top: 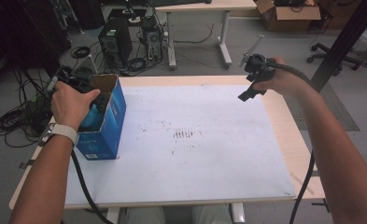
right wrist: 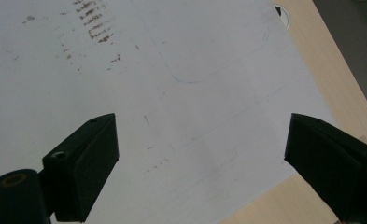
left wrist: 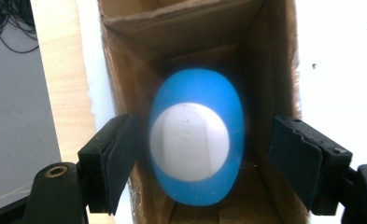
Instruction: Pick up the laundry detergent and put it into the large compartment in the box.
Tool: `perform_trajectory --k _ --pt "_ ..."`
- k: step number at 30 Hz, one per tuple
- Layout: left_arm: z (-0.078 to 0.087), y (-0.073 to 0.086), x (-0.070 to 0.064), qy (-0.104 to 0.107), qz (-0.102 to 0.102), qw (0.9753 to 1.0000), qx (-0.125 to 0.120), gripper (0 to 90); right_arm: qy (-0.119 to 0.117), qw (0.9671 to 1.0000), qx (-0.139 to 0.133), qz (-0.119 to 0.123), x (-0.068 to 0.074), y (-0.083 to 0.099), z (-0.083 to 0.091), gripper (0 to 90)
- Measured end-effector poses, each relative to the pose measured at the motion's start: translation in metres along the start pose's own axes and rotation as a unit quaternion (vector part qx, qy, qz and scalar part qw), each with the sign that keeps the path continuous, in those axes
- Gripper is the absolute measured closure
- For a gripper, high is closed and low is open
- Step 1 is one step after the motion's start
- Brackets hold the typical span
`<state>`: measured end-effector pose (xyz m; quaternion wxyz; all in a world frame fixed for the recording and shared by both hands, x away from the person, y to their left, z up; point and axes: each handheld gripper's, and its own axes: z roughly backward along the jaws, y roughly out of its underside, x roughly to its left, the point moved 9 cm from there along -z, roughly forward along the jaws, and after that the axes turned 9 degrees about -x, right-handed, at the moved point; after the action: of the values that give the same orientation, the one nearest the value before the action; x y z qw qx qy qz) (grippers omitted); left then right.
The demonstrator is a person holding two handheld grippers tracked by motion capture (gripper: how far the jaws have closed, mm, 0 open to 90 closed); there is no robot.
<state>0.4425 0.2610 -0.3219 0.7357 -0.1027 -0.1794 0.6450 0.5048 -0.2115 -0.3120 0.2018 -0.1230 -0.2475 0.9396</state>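
Where box [left wrist: 265, 56] opens: bottle [left wrist: 196, 140] between jaws

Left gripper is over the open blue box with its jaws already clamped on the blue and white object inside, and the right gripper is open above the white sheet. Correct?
Not quite. The left gripper is at the open blue box, but its jaws stand apart on either side of the blue and white object, not clamped on it, as the left gripper view shows. The right gripper is open above the white sheet.

Grey floor [top: 41, 154], computer towers [top: 115, 44], white desk [top: 204, 6], cardboard box [top: 288, 14] beyond
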Motion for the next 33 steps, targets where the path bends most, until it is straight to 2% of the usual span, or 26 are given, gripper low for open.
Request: perform_trajectory --k 6,10,14,20,26,29,33 --pt "0.015 -0.003 0.001 0.006 -0.003 0.9999 -0.012 23.7 0.000 1.0000 0.000 0.000 0.001 0.000 0.001 9.8" --pt "0.022 -0.004 0.000 0.002 -0.010 0.9998 -0.017 23.7 0.000 1.0000 0.000 -0.001 0.002 -0.001 0.002 9.8" --pt "0.034 -0.008 -0.009 0.018 -0.021 0.9992 -0.029 23.4 -0.002 1.0000 -0.001 0.003 0.003 -0.002 0.002 9.8" --pt "0.053 -0.012 -0.028 0.030 -0.057 0.9968 -0.047 22.8 0.000 1.0000 -0.002 0.004 0.004 -0.002 0.003 9.8" --pt "0.068 -0.011 -0.049 0.054 -0.089 0.9928 -0.058 23.1 0.002 1.0000 -0.002 0.003 0.004 -0.001 0.006 9.8" --pt "0.077 -0.009 -0.062 0.065 -0.114 0.9892 -0.065 22.4 0.002 1.0000 -0.003 0.003 0.004 -0.001 0.007 9.8" --pt "0.086 -0.004 -0.082 0.084 -0.154 0.9821 -0.069 21.7 0.003 1.0000 0.002 -0.002 0.005 0.001 0.007 9.8"
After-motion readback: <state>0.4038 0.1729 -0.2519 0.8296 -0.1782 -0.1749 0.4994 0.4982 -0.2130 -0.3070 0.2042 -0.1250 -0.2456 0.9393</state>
